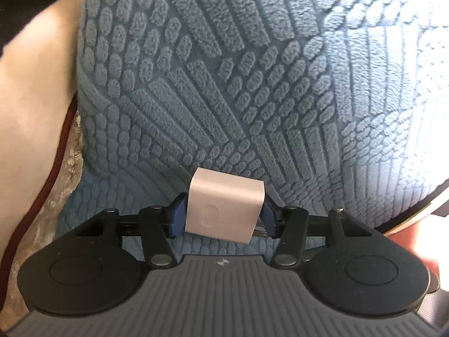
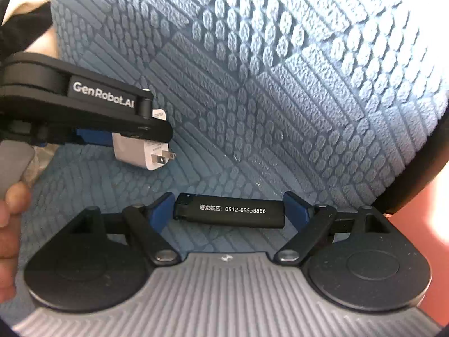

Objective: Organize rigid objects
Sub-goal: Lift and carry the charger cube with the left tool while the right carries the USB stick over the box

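My left gripper (image 1: 223,214) is shut on a white plug charger (image 1: 224,207), held between its blue pads just above the blue textured cushion (image 1: 224,84). In the right wrist view the same charger (image 2: 140,151) hangs from the left gripper (image 2: 112,137) at the left, its two metal prongs pointing right. My right gripper (image 2: 230,213) is shut on a black lighter (image 2: 228,214) with white print, held crosswise by its two ends above the cushion (image 2: 280,84).
The blue cushion fills both views. A beige surface (image 1: 31,98) and patterned fabric with a dark red border (image 1: 67,151) lie at the left. A reddish surface (image 2: 415,224) shows at the right. A hand (image 2: 11,216) holds the left gripper.
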Demonstrator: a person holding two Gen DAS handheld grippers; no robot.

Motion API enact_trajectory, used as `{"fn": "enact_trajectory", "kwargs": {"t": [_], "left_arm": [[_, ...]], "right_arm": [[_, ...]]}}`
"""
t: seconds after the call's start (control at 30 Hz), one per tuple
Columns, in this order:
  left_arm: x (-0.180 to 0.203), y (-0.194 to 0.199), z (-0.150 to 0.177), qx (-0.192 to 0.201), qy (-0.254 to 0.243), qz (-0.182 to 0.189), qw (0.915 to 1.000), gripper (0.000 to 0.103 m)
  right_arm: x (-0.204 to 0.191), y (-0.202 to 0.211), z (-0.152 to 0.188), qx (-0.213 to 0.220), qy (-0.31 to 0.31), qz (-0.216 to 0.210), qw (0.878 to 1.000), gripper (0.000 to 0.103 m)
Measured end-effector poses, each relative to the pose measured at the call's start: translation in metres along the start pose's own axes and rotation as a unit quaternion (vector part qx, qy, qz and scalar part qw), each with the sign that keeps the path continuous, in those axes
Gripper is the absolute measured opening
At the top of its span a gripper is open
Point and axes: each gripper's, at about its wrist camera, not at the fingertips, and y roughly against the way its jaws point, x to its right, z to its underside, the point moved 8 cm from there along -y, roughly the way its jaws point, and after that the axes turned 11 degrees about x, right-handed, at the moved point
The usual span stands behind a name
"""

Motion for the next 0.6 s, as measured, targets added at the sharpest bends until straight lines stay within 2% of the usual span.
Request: {"fn": "enact_trajectory", "kwargs": {"t": [0.33,0.6], "left_arm": [[0.014,0.045,0.018,0.001,0.015,0.01,0.9998,0.06],[0.018,0.108,0.04,0.015,-0.007,0.01,0.9998,0.06]], "right_arm": [[0.003,0.047,-0.01,0.007,-0.034,-0.001,0.999,0.086],[-0.01,0.09,-0.021,0.035,-0.03,0.003,0.999,0.086]]}}
